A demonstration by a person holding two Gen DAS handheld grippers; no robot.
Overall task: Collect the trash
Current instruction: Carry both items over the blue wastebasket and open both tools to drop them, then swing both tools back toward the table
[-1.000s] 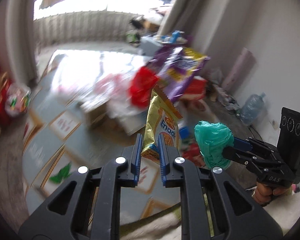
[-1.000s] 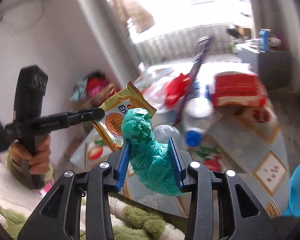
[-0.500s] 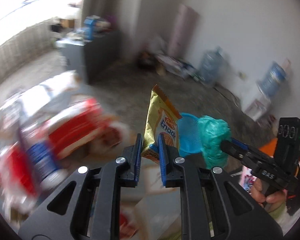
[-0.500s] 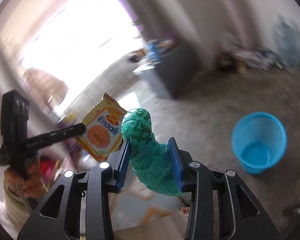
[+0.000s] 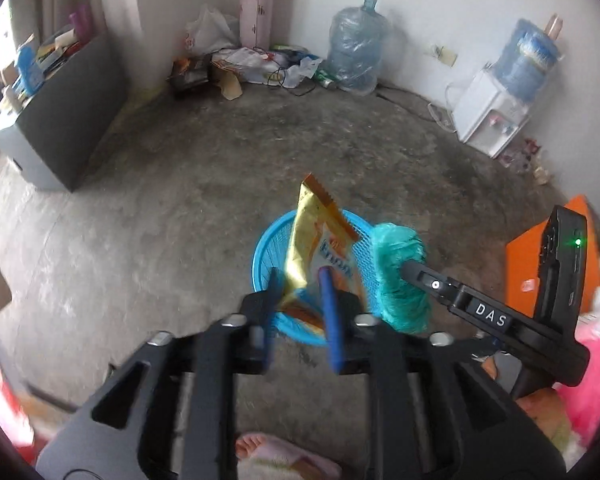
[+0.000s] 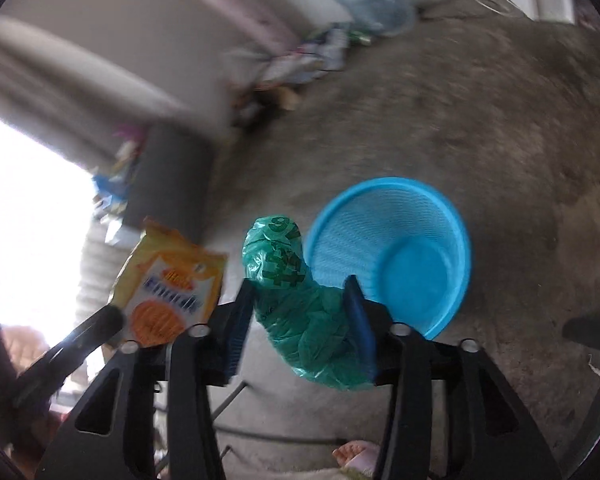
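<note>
My left gripper [image 5: 300,280] is shut on a yellow-orange snack wrapper [image 5: 320,240] and holds it upright above a blue plastic basket [image 5: 264,256] on the floor. My right gripper [image 6: 300,292] is shut on a crumpled green plastic bag [image 6: 296,300], beside and above the same basket [image 6: 400,256], whose inside looks empty. The right gripper with the green bag [image 5: 396,264] shows to the right in the left wrist view. The wrapper [image 6: 168,284] shows at the left in the right wrist view.
Bare concrete floor surrounds the basket. A dark cabinet [image 5: 60,120] stands at the left. Litter [image 5: 260,68] and a big water bottle [image 5: 356,52] line the far wall. A water dispenser [image 5: 496,112] and an orange box [image 5: 548,264] are at the right.
Both grippers have swung away from the littered mat and window towards the concrete floor. The blue basket has come close and now lies right under the wrapper and bag.
</note>
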